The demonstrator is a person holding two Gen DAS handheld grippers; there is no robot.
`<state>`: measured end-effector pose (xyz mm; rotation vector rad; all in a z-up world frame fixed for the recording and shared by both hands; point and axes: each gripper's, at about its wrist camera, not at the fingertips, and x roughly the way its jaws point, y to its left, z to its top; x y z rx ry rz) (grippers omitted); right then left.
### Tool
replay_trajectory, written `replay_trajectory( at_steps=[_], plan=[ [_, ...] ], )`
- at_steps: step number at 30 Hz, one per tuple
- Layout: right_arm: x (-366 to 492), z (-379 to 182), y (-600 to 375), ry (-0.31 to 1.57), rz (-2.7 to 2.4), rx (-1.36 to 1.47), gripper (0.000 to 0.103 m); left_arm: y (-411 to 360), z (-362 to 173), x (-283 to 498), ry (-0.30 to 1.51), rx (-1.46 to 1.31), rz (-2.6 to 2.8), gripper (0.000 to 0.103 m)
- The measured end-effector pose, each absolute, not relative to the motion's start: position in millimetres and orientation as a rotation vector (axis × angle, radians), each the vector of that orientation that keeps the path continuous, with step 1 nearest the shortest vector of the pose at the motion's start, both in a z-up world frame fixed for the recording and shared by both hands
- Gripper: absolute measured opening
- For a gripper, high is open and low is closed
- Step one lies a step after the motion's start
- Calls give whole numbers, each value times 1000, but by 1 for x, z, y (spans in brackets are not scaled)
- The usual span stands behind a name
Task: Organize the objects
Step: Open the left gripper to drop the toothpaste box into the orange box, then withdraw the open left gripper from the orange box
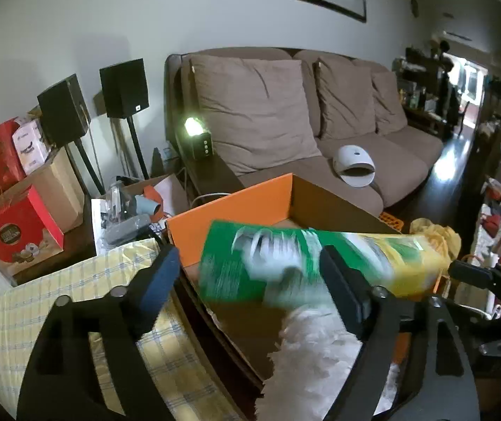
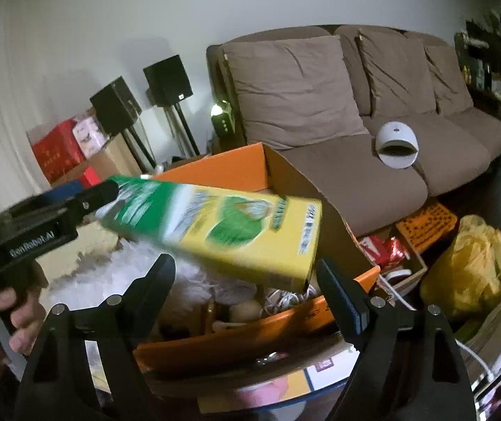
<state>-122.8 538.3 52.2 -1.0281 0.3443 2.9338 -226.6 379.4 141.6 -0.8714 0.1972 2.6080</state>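
Note:
A long green and yellow carton (image 1: 285,263) hangs slanted and blurred over the open orange cardboard box (image 1: 229,207). Its green end sits between the fingers of my left gripper (image 1: 248,259), with a gap at the left pad, so the jaws stand open around it. In the right wrist view the carton (image 2: 222,231) reaches from the left gripper (image 2: 92,189) to just above my right gripper (image 2: 247,280), which is open and touches nothing. A white fluffy duster (image 1: 306,351) lies in the box under the carton. A hand (image 2: 8,319) holds the left gripper's handle.
A brown sofa (image 1: 338,147) with a white dome-shaped device (image 1: 354,165) stands behind the box. Speakers (image 1: 124,87), red cartons (image 1: 15,238) and a yellow checked cloth (image 1: 40,308) are at left. A yellow bag (image 2: 468,263) and clutter lie at right. Cables and small items fill the box (image 2: 285,301).

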Motion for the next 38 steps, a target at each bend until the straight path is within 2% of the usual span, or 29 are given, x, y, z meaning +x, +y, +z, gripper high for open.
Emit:
replay_trajectory(
  at_steps=[9, 13, 21, 25, 38],
  plan=[
    [-123, 55, 534, 275, 2913, -1032, 85, 372, 146, -223, 196, -890, 2636, 88],
    [-115, 71, 530, 208, 2893, -986, 85, 361, 154, -210, 267, -912, 2768, 103],
    [-91, 110, 516, 116, 2894, -929, 85, 343, 188, -171, 175, -873, 2673, 103],
    [-81, 123, 511, 83, 2872, -907, 85, 344, 198, -159, 210, -843, 2676, 103],
    [-77, 126, 506, 51, 2847, -935, 85, 339, 199, -159, 168, -872, 2666, 103]
  ],
)
